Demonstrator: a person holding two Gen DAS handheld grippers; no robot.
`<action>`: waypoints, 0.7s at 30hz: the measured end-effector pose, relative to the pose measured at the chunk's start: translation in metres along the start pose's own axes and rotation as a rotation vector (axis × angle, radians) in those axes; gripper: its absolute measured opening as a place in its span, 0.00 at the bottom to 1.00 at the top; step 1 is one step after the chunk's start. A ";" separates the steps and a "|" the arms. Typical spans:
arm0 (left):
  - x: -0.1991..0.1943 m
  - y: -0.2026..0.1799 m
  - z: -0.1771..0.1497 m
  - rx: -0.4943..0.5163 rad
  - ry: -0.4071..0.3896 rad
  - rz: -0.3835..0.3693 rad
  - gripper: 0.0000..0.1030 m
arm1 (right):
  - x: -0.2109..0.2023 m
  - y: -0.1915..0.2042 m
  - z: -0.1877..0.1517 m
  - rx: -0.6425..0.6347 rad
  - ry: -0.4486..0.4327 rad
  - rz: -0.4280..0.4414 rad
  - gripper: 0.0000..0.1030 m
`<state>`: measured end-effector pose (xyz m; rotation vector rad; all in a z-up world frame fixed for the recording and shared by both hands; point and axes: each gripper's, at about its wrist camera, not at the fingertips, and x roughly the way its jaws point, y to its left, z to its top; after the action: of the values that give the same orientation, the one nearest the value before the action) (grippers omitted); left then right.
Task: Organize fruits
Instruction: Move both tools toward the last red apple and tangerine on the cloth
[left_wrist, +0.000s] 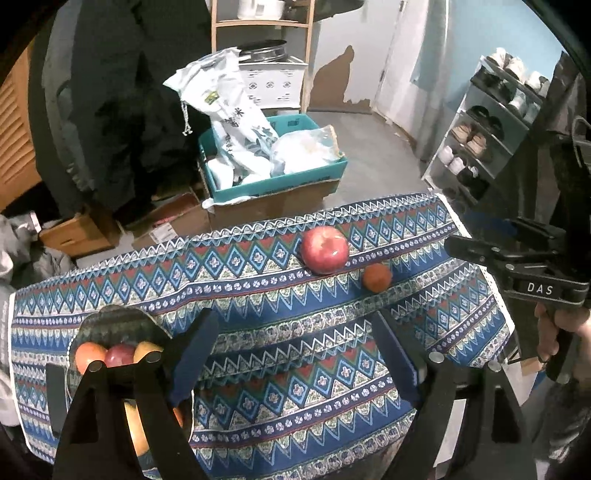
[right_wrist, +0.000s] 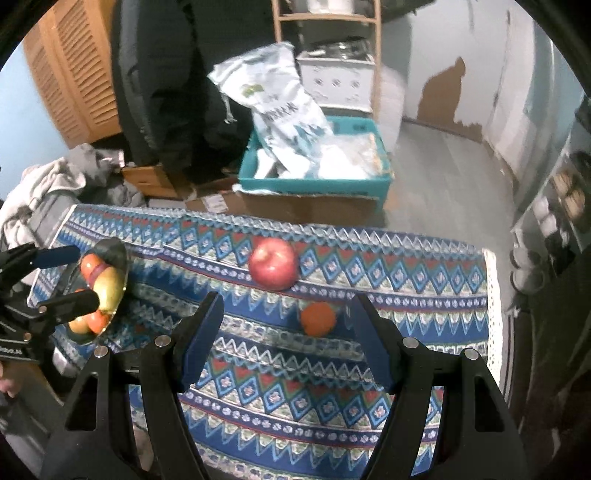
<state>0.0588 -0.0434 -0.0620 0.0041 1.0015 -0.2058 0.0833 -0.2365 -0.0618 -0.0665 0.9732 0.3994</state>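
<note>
Red apple (right_wrist: 273, 266): one; orange (right_wrist: 318, 318): one, on patterned cloth (right_wrist: 406, 280).

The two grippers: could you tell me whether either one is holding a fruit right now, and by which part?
Nothing is held. The left gripper and right gripper are both open and empty; the apple and orange lie on the cloth.

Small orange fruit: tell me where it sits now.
In the right wrist view the small orange fruit lies on the patterned cloth, just below-right of the red apple.
</note>
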 end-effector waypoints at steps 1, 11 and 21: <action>0.003 0.000 0.001 0.003 0.003 0.000 0.84 | 0.002 -0.003 -0.001 0.005 0.004 0.000 0.70; 0.052 -0.003 0.007 0.019 0.063 0.000 0.84 | 0.036 -0.024 -0.013 0.023 0.083 0.002 0.70; 0.098 0.000 0.009 0.008 0.115 -0.027 0.84 | 0.096 -0.036 -0.024 0.016 0.181 0.036 0.70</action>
<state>0.1169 -0.0605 -0.1389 0.0094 1.1156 -0.2368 0.1247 -0.2468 -0.1576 -0.0710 1.1573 0.4241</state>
